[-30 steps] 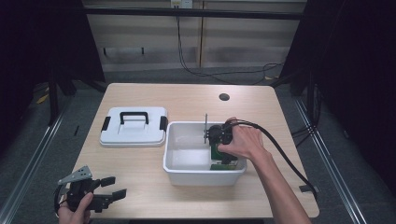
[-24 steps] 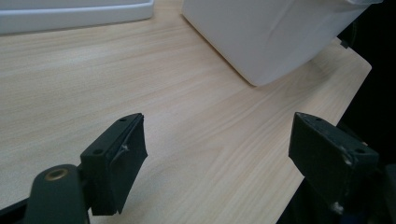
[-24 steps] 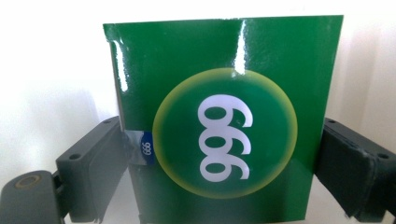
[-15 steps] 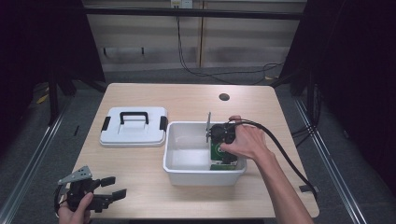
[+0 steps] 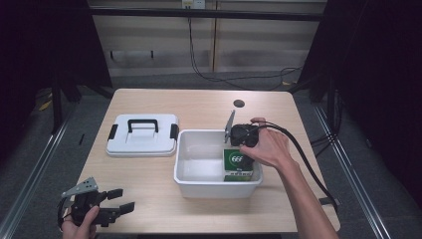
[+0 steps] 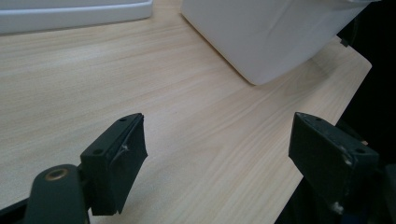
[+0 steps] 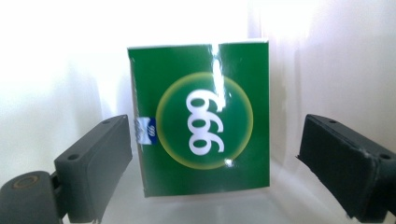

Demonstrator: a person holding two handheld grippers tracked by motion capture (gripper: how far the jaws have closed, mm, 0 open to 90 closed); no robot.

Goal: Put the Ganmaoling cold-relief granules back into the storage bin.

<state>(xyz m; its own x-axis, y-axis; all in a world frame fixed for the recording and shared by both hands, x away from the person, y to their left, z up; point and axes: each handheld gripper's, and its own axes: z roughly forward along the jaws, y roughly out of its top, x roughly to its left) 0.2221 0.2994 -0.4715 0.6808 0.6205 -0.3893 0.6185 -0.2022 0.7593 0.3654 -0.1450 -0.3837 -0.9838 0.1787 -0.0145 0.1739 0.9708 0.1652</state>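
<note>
While your left tongs [image 5: 119, 206] rest at the near left corner of the bench [image 5: 199, 107], their jaws stand spread with nothing between them; the left gripper view shows bare wood under them and the white bin's outer wall [image 6: 271, 32] farther off.

Item, middle ground: white bin [image 5: 199, 181], open-topped, just right of the bench's centre. Inside it, against its right wall, lies the green box [image 5: 237, 162], marked with white figures in a yellow-ringed circle.

Item: your right tongs [image 5: 238, 149], held from above by your right hand [image 5: 266, 147], reach down into the bin over the green box. In the right gripper view the jaws are spread to either side of the box [image 7: 201, 116]; the left jaw sits just beside its edge, the right jaw apart from it, neither pinching.

Item, farther left: white lid [image 5: 143, 134] with a black handle and black side clips, flat on the bench, just beside the bin's far left corner.

Item, far: small dark round hole [image 5: 239, 103] in the bench top.
</note>
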